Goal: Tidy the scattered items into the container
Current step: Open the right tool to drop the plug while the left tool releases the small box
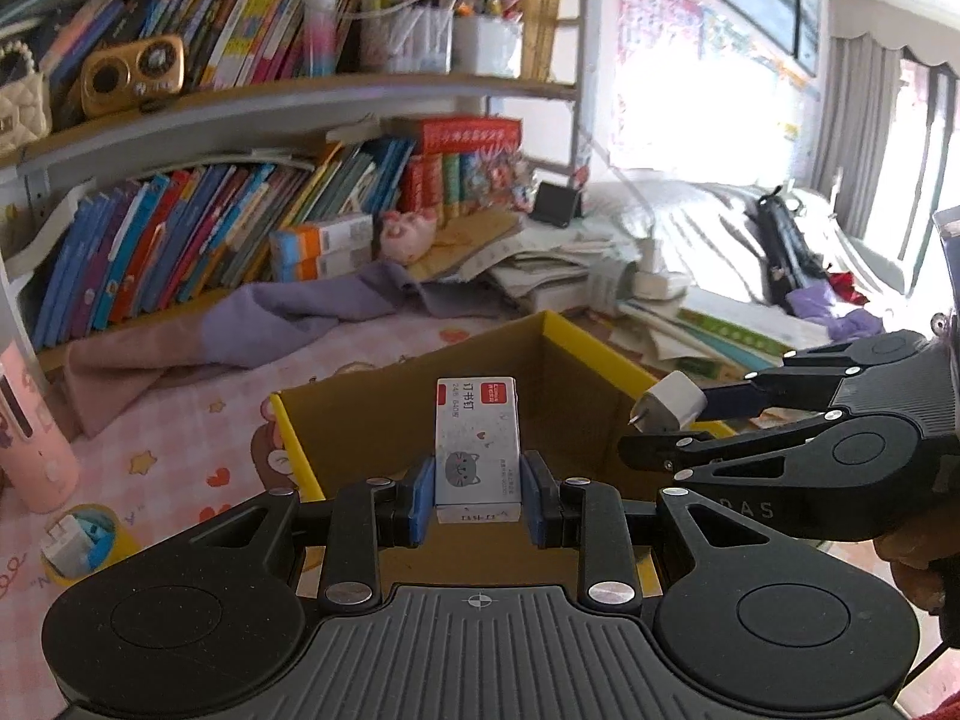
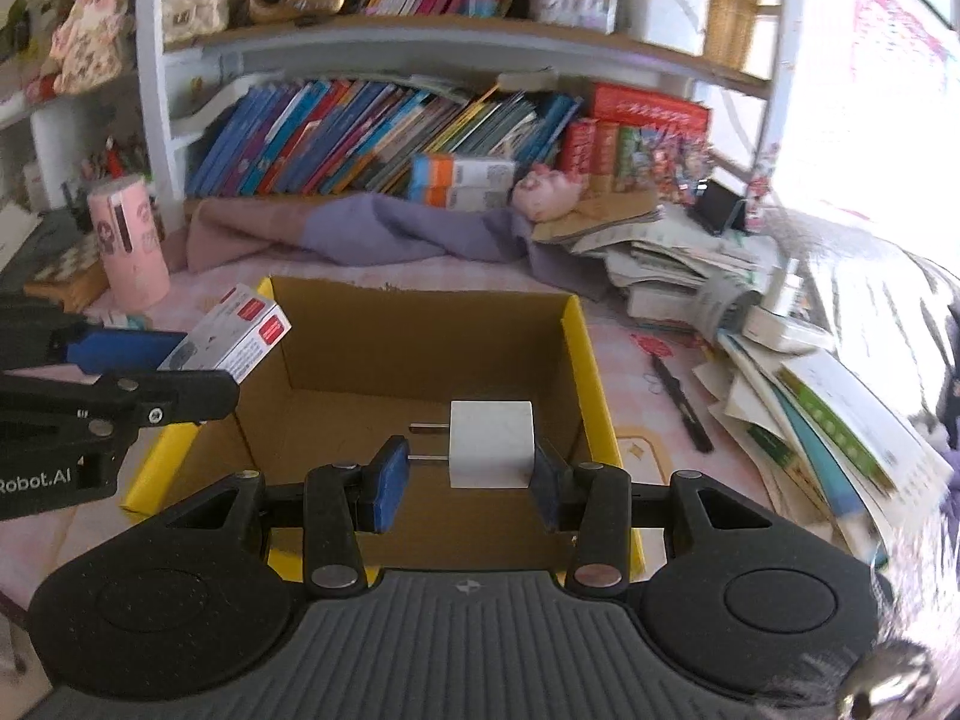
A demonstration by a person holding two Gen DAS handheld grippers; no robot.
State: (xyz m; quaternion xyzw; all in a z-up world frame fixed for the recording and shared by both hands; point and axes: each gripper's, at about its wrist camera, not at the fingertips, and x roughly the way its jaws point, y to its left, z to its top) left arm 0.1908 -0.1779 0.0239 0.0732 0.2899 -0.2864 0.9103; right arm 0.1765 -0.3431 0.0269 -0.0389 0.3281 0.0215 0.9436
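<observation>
Left gripper (image 1: 478,501) fingers clamp a staple box (image 1: 478,447), right gripper (image 2: 462,480) fingers pinch a white plug adapter (image 2: 492,452), both above the open cardboard box (image 2: 591,360); risk: releasing near the rim could drop either onto the worktop.

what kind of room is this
Probably a child's bedroom or study corner: crowded shelves of bright books, a cartoon-print desk mat, and what looks like a bed by the curtained window.

Bookshelf (image 2: 372,138) behind; purple cloth (image 2: 408,234), pink cup (image 2: 129,240), possibly pen (image 2: 681,399).
</observation>
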